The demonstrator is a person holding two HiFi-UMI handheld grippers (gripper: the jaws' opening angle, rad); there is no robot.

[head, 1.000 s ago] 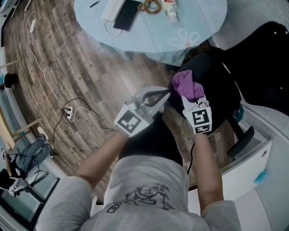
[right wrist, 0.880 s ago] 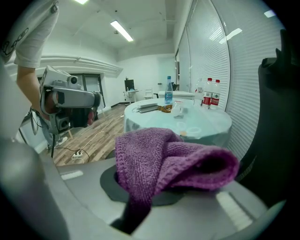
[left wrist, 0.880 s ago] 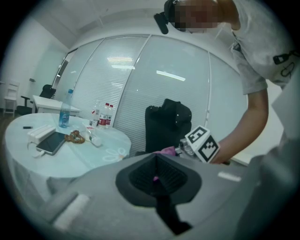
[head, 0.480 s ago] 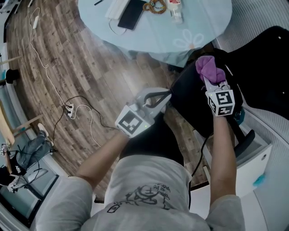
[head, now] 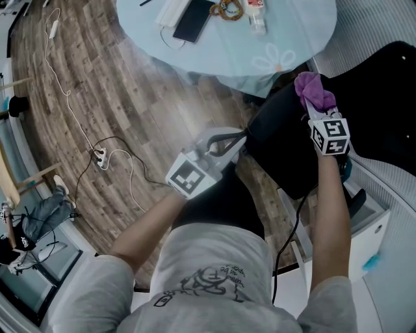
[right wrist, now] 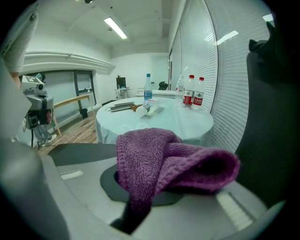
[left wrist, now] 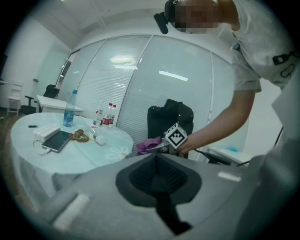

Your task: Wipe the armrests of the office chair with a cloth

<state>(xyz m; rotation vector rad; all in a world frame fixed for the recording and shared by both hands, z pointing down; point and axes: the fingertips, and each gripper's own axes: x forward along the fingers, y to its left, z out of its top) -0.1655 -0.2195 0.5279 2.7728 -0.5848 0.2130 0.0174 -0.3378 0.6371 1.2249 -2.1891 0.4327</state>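
A black office chair (head: 279, 153) stands right of me, its backrest (head: 383, 91) at the far right and one armrest (head: 355, 199) on the near side. My right gripper (head: 312, 103) is shut on a purple cloth (head: 314, 90), held over the seat's far edge by the backrest; whether it touches an armrest I cannot tell. In the right gripper view the cloth (right wrist: 171, 159) bunches over the jaws of the right gripper (right wrist: 145, 190). My left gripper (head: 239, 135) is shut and holds nothing, its tip at the seat's left edge. The left gripper (left wrist: 157, 157) looks towards the cloth (left wrist: 149, 144).
A round table with a pale cloth (head: 286, 32) stands just beyond the chair, with a phone (head: 192, 19), a bottle (head: 259, 16) and small items on it. A white cable and power strip (head: 99, 158) lie on the wood floor at left. A white cabinet (head: 364, 240) sits by the chair.
My right gripper has carried the purple cloth rightward and farther away, from the seat's left edge to the backrest side. The left gripper has stayed put.
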